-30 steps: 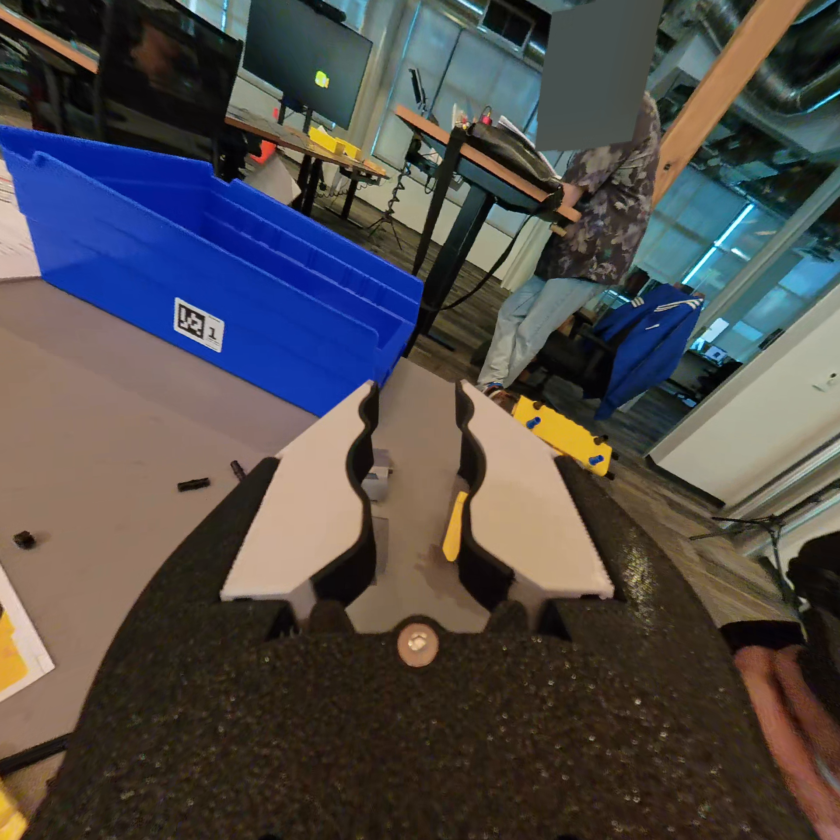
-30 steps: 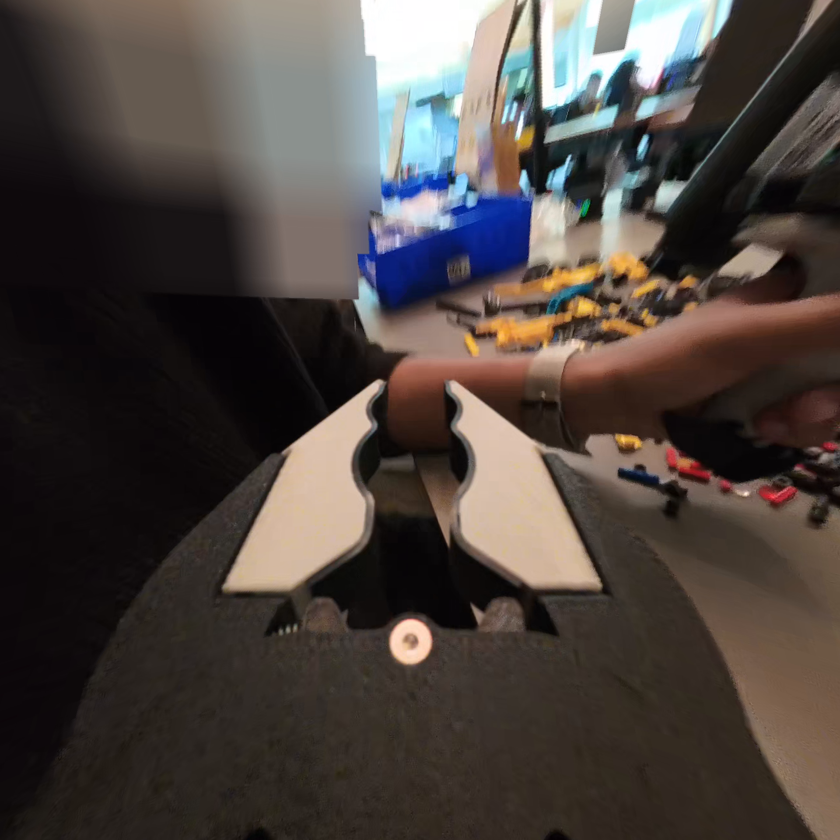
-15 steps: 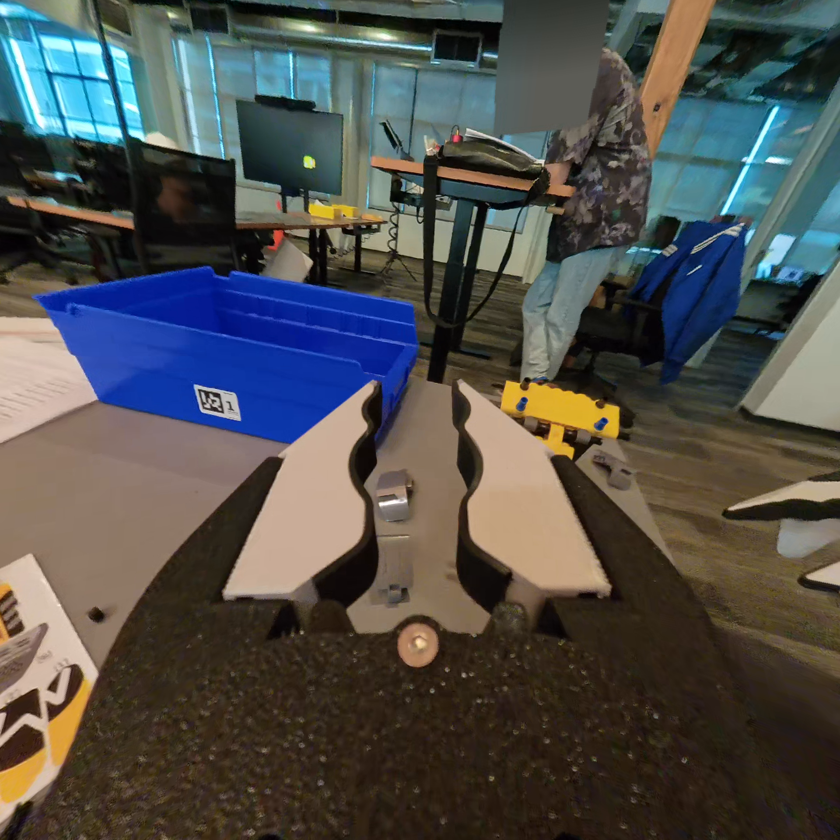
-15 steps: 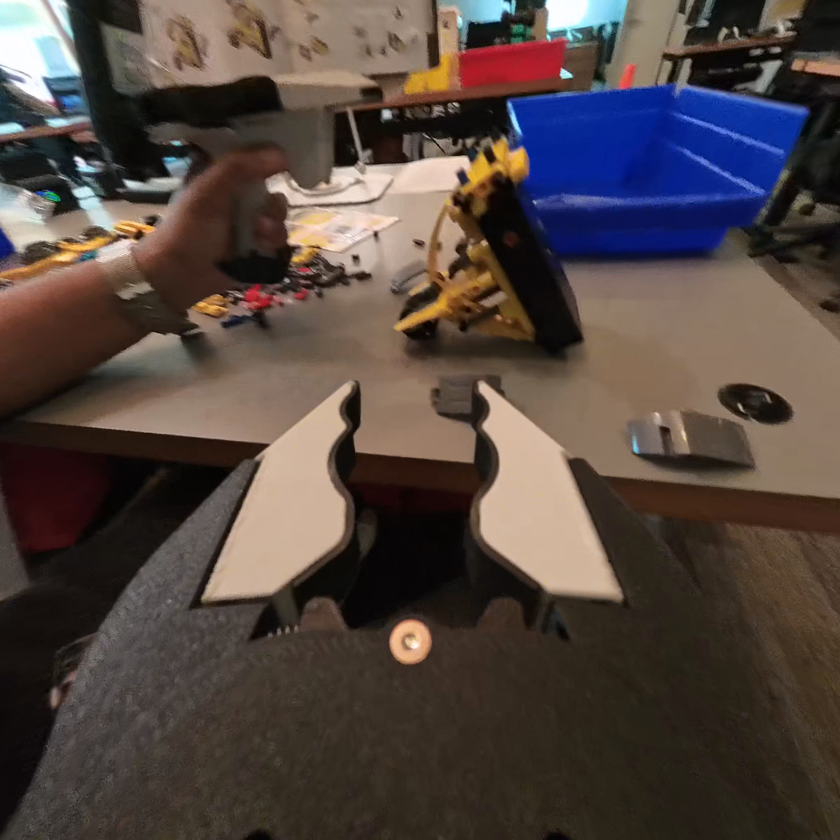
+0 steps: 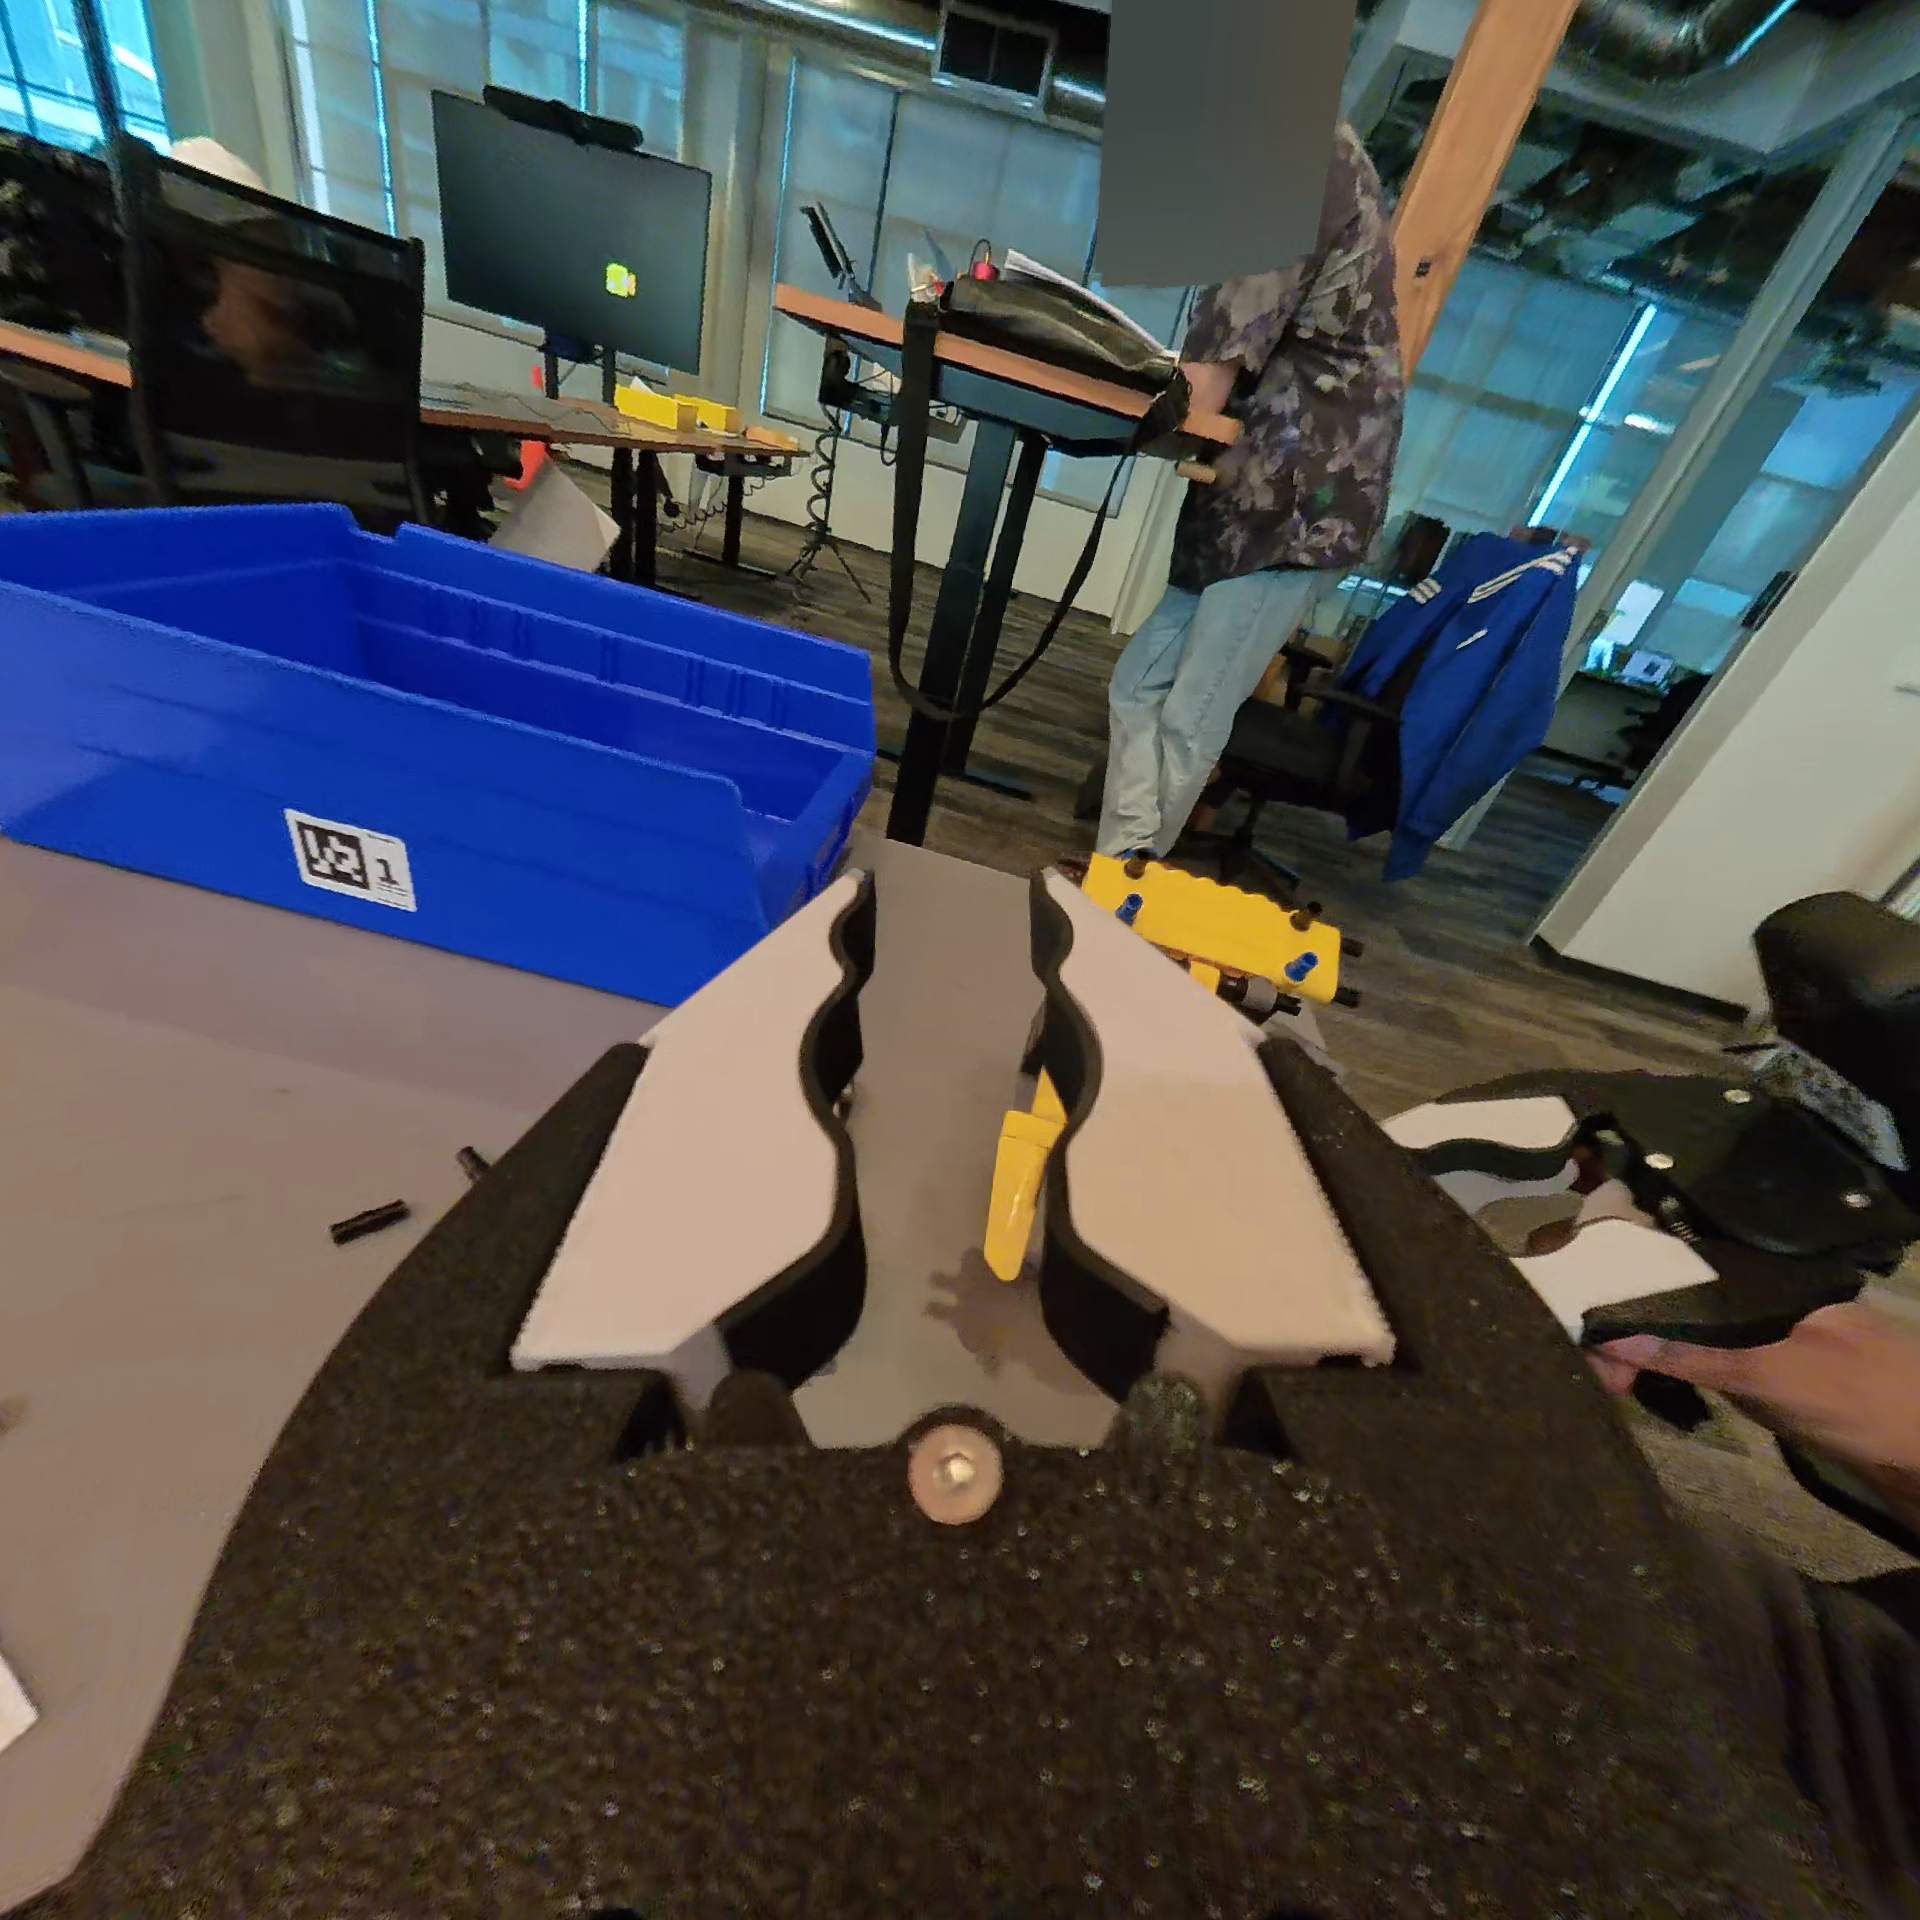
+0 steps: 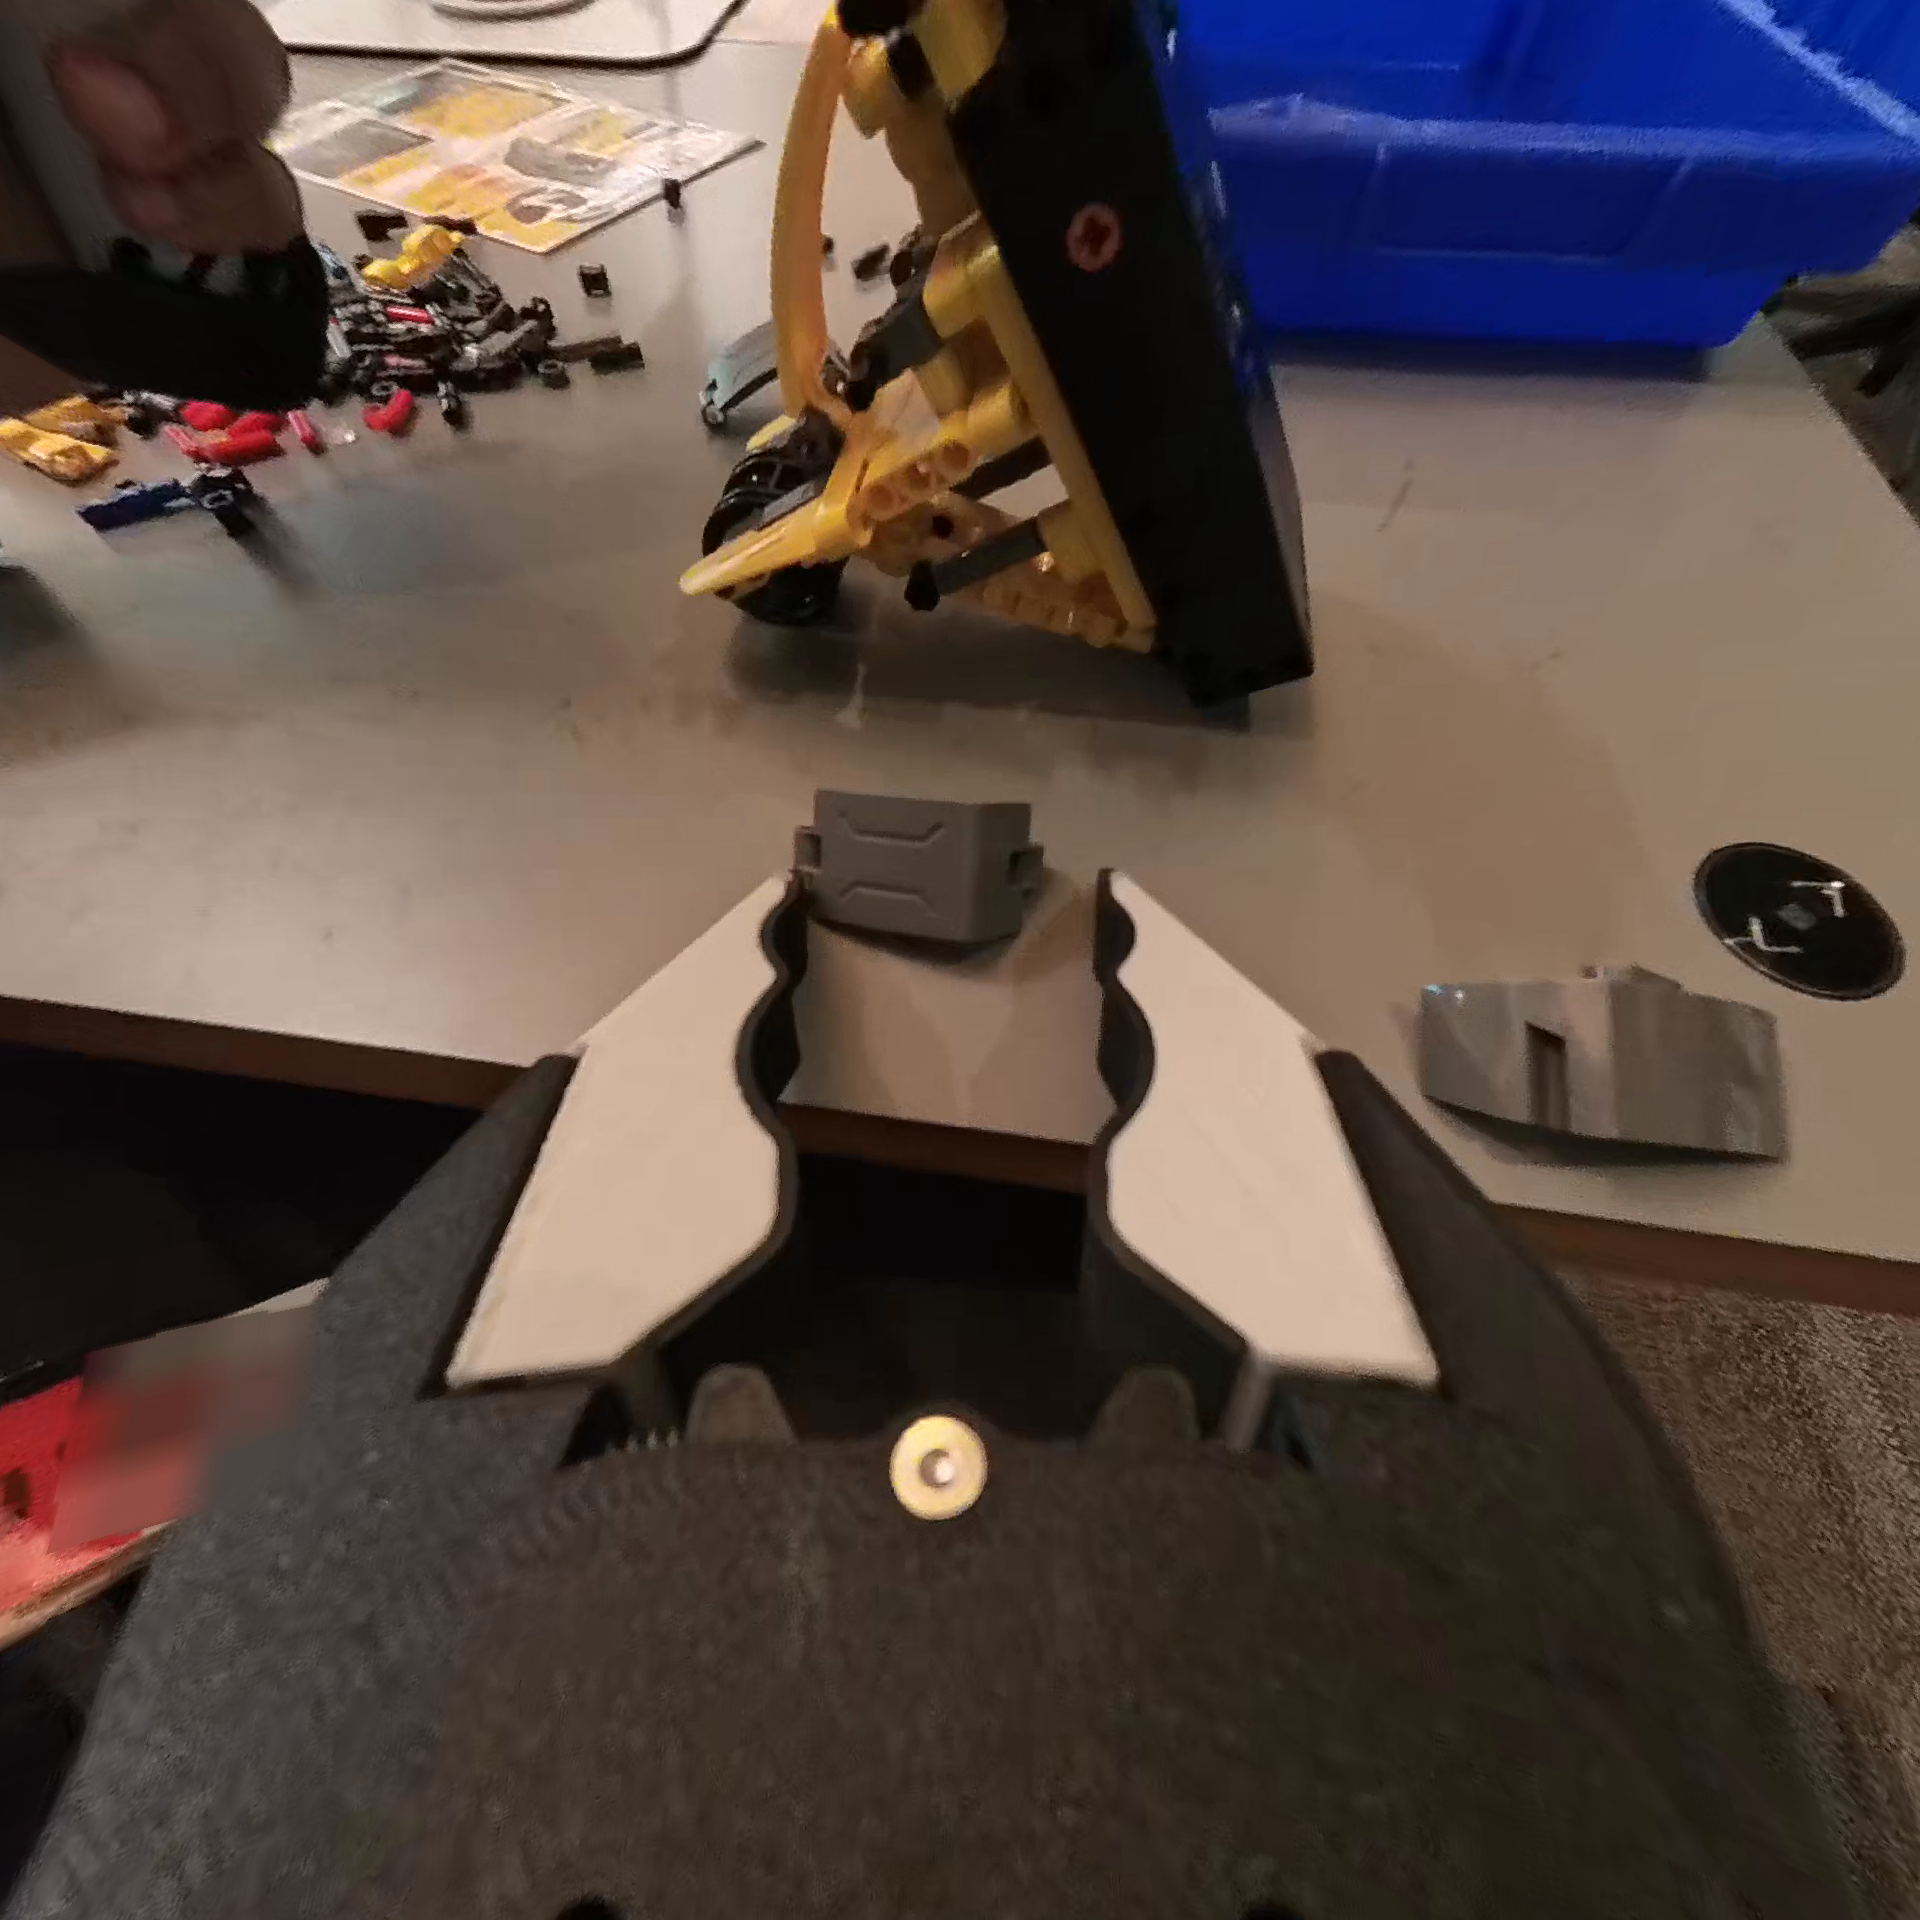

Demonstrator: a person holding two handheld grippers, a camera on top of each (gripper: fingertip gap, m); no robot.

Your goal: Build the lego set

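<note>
My right gripper is open over the table's near edge, its fingertips either side of a small grey block that lies on the grey table; I see no contact. A tilted yellow and black brick model stands behind the block. My left gripper is open and empty, low over the table. A thin yellow piece lies under it by the right finger. The yellow model shows just past that finger. The right gripper also shows in the left wrist view, held by a hand.
A blue bin stands at the back of the table. A grey curved panel and a black round insert lie at the right. Loose small bricks and an instruction sheet are at the left. A person stands at a far desk. The left gripper's tips are roughly 20 centimetres from the right gripper's. Both grippers' tips are roughly 11 centimetres from the thin yellow piece.
My right gripper has swung from facing an arm to the table, moved in close to the grey block, and opened wider. My left gripper has shifted over the table and stays open.
</note>
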